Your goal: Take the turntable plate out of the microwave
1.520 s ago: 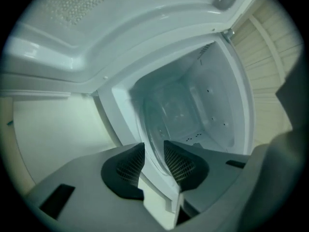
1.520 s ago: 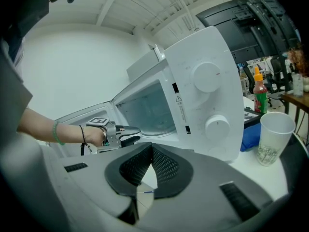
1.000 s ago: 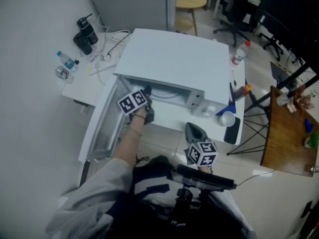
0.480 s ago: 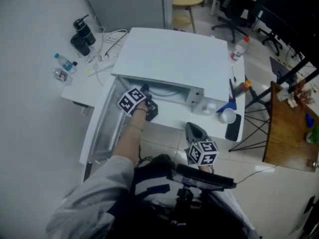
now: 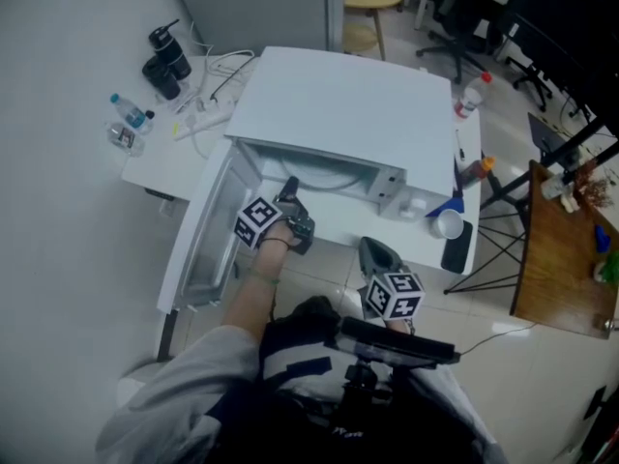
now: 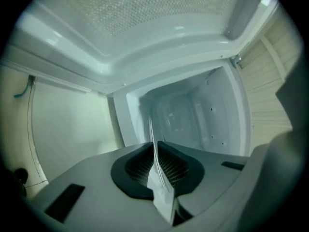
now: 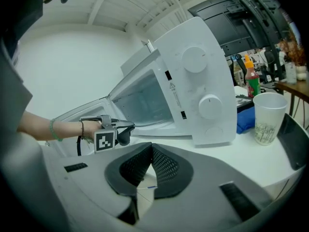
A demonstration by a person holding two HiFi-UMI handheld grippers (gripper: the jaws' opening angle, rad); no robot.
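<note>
**Change since earlier frame.** The left gripper (image 5: 290, 191) has slid a little toward the lower part of the head view, at the mouth of the microwave (image 5: 343, 104), and its marker cube has turned. Its jaws have just been closing, with the glass rim between them.

**Item 1, turntable plate (image 6: 161, 190).** Clear glass, still inside the cavity. In the head view it shows as a pale curve (image 5: 324, 179) behind the gripper. Only its near rim reaches the opening, in the centre of the frame.

**Item 2, left gripper (image 6: 155, 146).** Jaws narrow, pads clamped on the plate's rim, which runs edge-on between them. The cavity looks rolled sideways in this gripper's view. That is probably so one pad sits above the flat glass and one below.

**Item 3, right gripper (image 7: 150, 151).** Jaws together, nothing held. It hangs at lower centre of the head view (image 5: 375, 247), well apart from the opening. This likely keeps it out of the plate's way out.

**Item 4, door (image 5: 198, 249).** Swung fully open toward the left of the frame, which leaves the cavity free for a straight pull.

**Item 5, paper cup (image 5: 447, 225).** On the table at the right of the microwave, clear of the work.

**Status.** Grip looks made; the plate is not yet drawn out.
</note>
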